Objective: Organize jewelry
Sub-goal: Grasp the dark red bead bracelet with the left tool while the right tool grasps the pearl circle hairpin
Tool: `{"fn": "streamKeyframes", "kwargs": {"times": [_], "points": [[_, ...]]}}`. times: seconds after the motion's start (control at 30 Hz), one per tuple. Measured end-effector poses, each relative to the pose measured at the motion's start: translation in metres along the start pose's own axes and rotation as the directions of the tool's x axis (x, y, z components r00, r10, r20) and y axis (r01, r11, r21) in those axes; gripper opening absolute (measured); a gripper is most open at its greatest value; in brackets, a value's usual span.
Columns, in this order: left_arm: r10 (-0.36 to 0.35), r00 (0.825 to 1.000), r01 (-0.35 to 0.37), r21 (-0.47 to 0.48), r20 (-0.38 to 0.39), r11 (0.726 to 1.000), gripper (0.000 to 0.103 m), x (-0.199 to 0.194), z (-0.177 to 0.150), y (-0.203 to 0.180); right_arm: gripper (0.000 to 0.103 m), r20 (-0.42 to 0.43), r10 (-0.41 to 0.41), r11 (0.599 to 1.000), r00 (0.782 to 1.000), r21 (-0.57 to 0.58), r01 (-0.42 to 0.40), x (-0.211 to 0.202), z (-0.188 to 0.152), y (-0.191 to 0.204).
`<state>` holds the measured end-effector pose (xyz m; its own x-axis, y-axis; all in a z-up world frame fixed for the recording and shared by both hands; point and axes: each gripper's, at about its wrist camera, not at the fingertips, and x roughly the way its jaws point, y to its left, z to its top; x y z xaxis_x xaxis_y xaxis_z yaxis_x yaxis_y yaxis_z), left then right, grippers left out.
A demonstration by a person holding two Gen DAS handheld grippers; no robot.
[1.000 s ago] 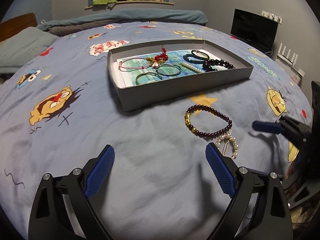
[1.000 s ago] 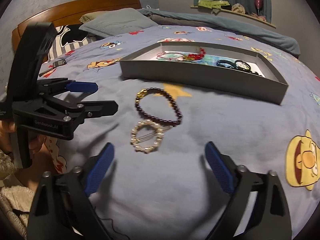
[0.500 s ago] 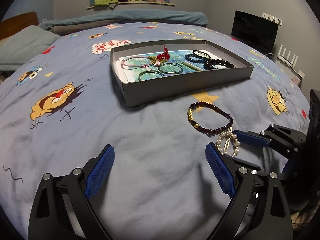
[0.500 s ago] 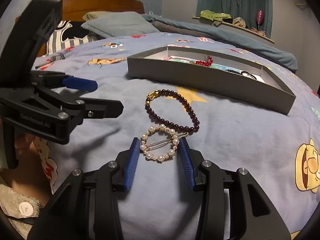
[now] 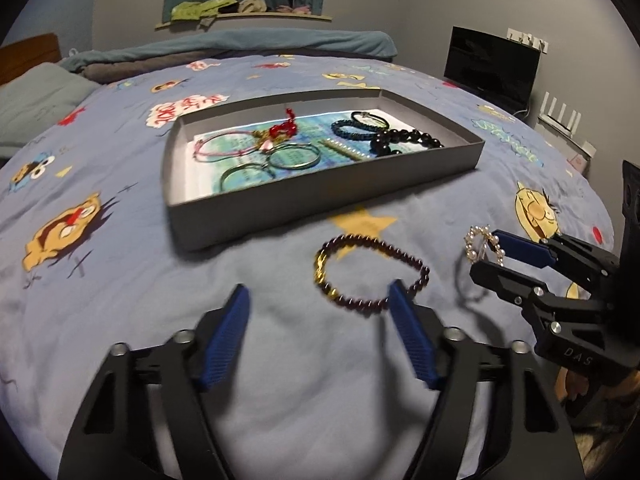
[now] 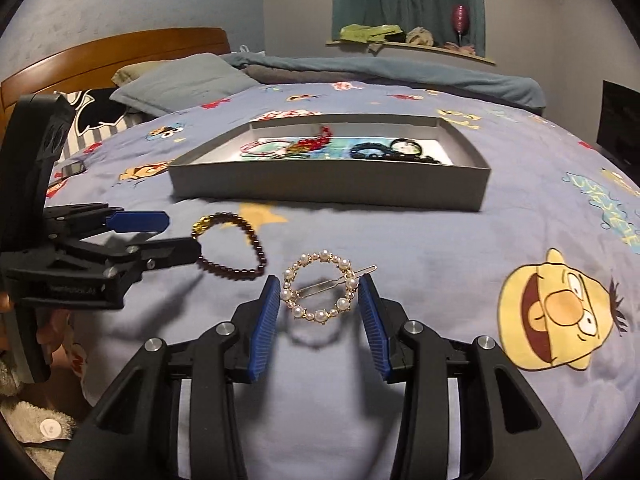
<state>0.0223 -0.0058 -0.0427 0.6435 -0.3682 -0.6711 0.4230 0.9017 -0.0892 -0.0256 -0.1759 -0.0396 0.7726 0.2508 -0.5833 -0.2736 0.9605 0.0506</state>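
Risk at the right tongs: your right tongs [image 6: 319, 304] grip the pearl hair clip [image 6: 320, 287] only at its two side edges. The ring is thin and beaded, so I judge it can twist or slip out and fall back on the bed cover [image 6: 420, 248] if you swing fast toward the box.
Risk at the left tongs: your left tongs [image 5: 318, 334] are closing, but the dark bead bracelet [image 5: 370, 270] lies mostly beyond the right pad. They may pinch only cloth, or push the beads away.
Right tongs: partly closed, clamped on the pearl hair clip, which is lifted above the cover.
Left tongs: apart, nothing between the pads; the right pad is just beside the near right part of the bracelet.
Bracelet: flat on the cover, between you and the box.
Grey box [image 5: 320, 200]: farther away, with other bracelets already inside.
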Motion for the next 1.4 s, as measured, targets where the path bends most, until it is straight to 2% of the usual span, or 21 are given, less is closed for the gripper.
{"fn": "streamKeyframes", "kwargs": {"times": [0.07,0.13,0.3,0.4,0.5,0.63,0.73,0.93,1.2,1.4], "points": [[0.006,1.000,-0.006,0.007,0.000,1.000,0.061,0.005,0.003,-0.002,0.041,-0.002,-0.003,1.000,1.000,0.001,0.003,0.001,-0.001,-0.001],[0.014,1.000,-0.014,0.019,-0.002,1.000,0.049,0.009,0.004,-0.004,0.041,-0.003,-0.004,1.000,1.000,0.000,0.004,0.001,-0.002,-0.001],[0.027,1.000,-0.026,0.079,-0.014,0.997,0.034,0.016,0.005,-0.013,0.041,-0.004,-0.002,1.000,1.000,0.001,0.002,0.001,-0.003,-0.001],[0.023,1.000,-0.021,0.107,-0.021,0.994,0.017,0.016,0.003,-0.014,0.041,-0.001,-0.002,1.000,1.000,0.007,0.002,0.000,-0.002,-0.003],[-0.003,1.000,0.005,0.092,-0.024,0.996,0.007,0.012,0.003,-0.008,0.041,0.000,0.000,1.000,1.000,0.009,0.000,0.000,0.000,-0.003],[-0.025,1.000,0.026,0.102,-0.014,0.994,0.007,0.001,0.006,-0.008,0.041,0.002,0.008,1.000,1.000,-0.002,-0.008,-0.002,0.004,-0.004],[-0.030,0.999,0.028,0.128,0.015,0.991,0.007,-0.013,0.010,-0.010,0.041,0.015,0.014,1.000,1.000,-0.004,-0.014,-0.005,0.013,-0.006],[-0.043,0.996,0.035,0.116,0.073,0.993,0.007,-0.036,0.030,-0.004,0.041,0.039,0.015,0.999,0.999,-0.030,-0.014,-0.007,0.035,-0.014],[-0.070,0.987,0.058,0.084,0.147,0.995,0.007,-0.049,0.078,0.010,0.041,0.086,-0.026,0.999,0.996,-0.019,0.027,-0.005,0.074,-0.036],[-0.109,0.977,0.090,0.110,0.183,0.990,0.007,-0.041,0.116,-0.003,0.041,0.080,-0.049,0.999,0.996,-0.018,0.050,0.005,0.095,-0.048]]}}
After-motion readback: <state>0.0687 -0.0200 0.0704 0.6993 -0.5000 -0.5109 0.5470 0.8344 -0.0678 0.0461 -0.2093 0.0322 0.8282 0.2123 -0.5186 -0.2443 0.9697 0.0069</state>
